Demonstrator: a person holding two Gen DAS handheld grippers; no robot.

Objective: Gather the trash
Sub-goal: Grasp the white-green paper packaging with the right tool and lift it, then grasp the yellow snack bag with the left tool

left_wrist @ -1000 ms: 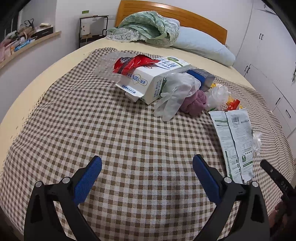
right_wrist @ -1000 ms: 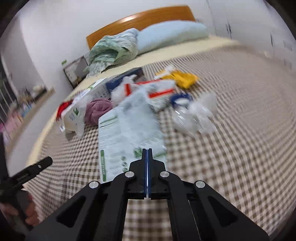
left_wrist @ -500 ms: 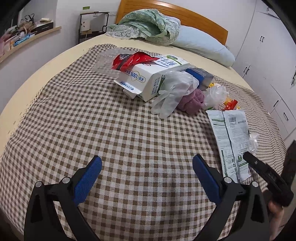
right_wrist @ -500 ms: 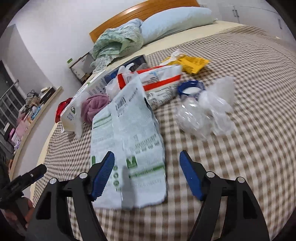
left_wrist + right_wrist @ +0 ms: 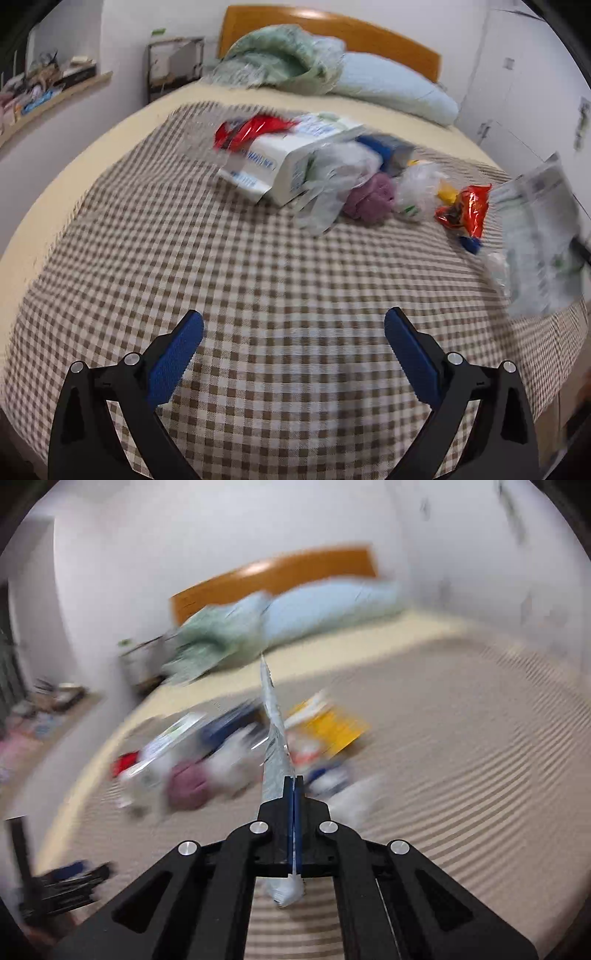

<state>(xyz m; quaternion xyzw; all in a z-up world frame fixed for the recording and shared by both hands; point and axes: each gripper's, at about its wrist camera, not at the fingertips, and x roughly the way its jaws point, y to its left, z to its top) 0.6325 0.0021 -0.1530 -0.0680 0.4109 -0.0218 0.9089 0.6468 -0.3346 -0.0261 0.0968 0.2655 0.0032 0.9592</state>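
Right gripper (image 5: 294,794) fingers clamp the white wrapper (image 5: 273,738), seemingly lifted; left gripper (image 5: 293,345) fingers spread, empty

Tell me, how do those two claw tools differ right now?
The left gripper stands wide open with nothing between its blue pads, above the checked bedspread. The right gripper, whose jaws have just been closing, is shut on the white-and-green wrapper, lifted clear of the bed. Both are black with blue pads.
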